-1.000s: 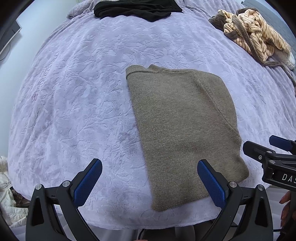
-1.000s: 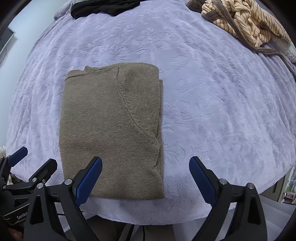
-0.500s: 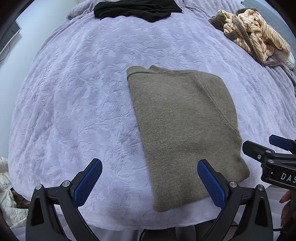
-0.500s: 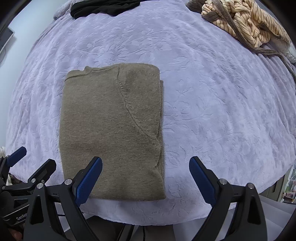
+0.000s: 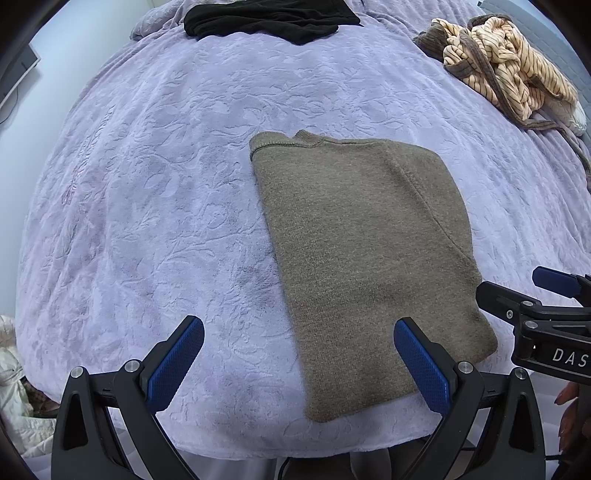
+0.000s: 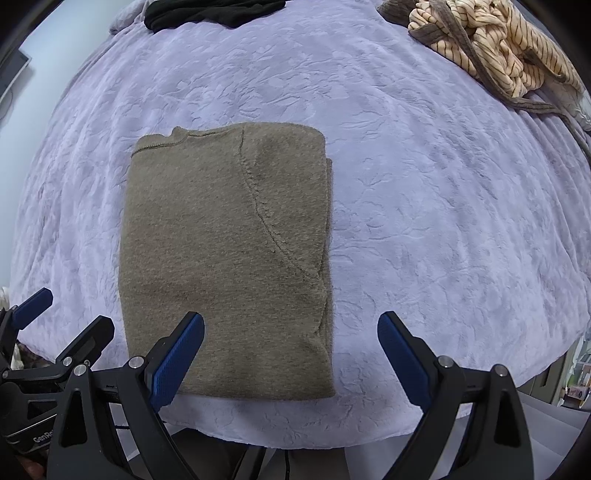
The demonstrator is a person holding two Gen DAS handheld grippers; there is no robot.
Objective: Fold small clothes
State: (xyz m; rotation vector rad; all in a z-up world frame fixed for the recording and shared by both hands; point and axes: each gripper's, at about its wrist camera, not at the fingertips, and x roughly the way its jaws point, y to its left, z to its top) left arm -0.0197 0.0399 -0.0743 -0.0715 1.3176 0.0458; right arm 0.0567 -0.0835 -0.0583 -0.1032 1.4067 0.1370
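Observation:
An olive-brown knit sweater [image 5: 365, 251] [image 6: 225, 254] lies folded into a flat rectangle on the lavender bedspread [image 5: 155, 206] [image 6: 443, 206], its collar at the far edge. My left gripper [image 5: 299, 365] hovers open over the sweater's near left corner, nothing between its blue pads. My right gripper [image 6: 291, 358] also stands open above the sweater's near right corner, holding nothing. Each gripper shows at the edge of the other's view: the right gripper [image 5: 546, 295] at the right, the left gripper [image 6: 48, 332] at the left.
A black garment [image 5: 266, 16] [image 6: 210, 11] lies at the far edge of the bed. A crumpled cream striped garment [image 5: 506, 66] [image 6: 495, 48] sits at the far right. The bed's near edge runs just below the sweater. A pale bundle [image 5: 14, 398] sits off the bed, lower left.
Almost nothing has moved. The sweater stays flat and both grippers stay open, with only a slight drift of the views.

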